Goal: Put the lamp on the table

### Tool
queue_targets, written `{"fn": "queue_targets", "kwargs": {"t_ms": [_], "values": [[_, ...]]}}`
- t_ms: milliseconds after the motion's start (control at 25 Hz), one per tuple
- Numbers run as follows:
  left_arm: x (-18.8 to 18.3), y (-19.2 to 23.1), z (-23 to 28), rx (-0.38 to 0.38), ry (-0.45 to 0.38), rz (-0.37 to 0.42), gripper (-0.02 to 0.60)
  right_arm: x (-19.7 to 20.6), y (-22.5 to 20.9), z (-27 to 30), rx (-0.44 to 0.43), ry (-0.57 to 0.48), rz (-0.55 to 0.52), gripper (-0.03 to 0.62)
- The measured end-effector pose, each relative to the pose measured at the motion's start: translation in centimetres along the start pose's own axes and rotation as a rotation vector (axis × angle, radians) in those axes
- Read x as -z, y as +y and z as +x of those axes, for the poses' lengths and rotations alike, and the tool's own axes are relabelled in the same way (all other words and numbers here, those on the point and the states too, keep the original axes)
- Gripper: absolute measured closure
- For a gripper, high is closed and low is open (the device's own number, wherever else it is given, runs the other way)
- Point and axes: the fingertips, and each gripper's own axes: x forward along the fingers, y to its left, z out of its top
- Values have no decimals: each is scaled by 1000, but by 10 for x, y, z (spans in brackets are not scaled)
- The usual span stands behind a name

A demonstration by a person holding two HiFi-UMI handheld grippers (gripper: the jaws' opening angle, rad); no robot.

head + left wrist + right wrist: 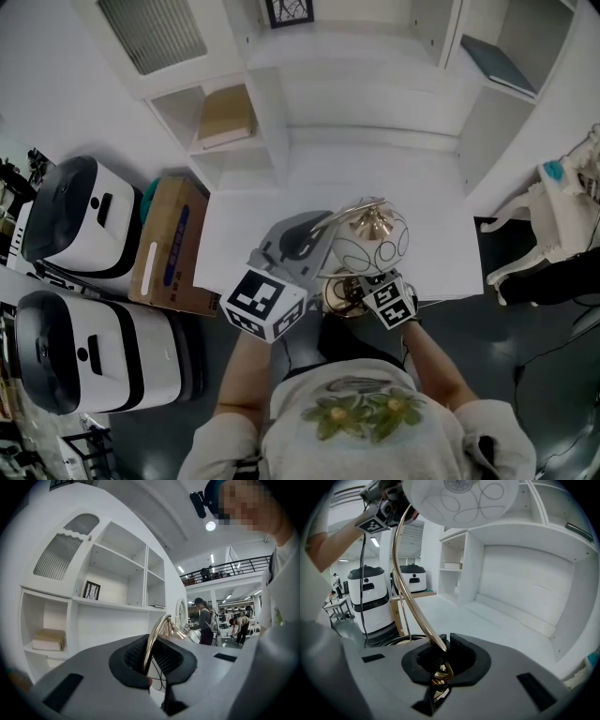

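Note:
The lamp has a white globe shade (370,246) with thin line patterns, a curved gold arm (404,583) and a gold base (343,296). I hold it over the near edge of the white table (272,211). My left gripper (314,234) is shut on the upper bend of the gold arm (157,632). Lower down, my right gripper (440,649) is shut on the gold stem just above the base. In the right gripper view the shade (459,496) hangs overhead, and the left gripper (379,506) shows at the top left.
White shelving (234,141) rises behind the table, with a book (225,117) in one cubby. Two white machines (70,211) (84,352) and a cardboard box (169,246) stand at the left. A white ornate chair (553,220) stands at the right. People (204,620) work far off.

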Motion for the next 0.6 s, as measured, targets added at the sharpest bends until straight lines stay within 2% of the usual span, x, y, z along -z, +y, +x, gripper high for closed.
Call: {"fn": "queue_targets", "kwargs": {"t_ms": [600], "values": [[4,40,20,32,15,19,552,-16,-19,42,-4,19,10,551]]}}
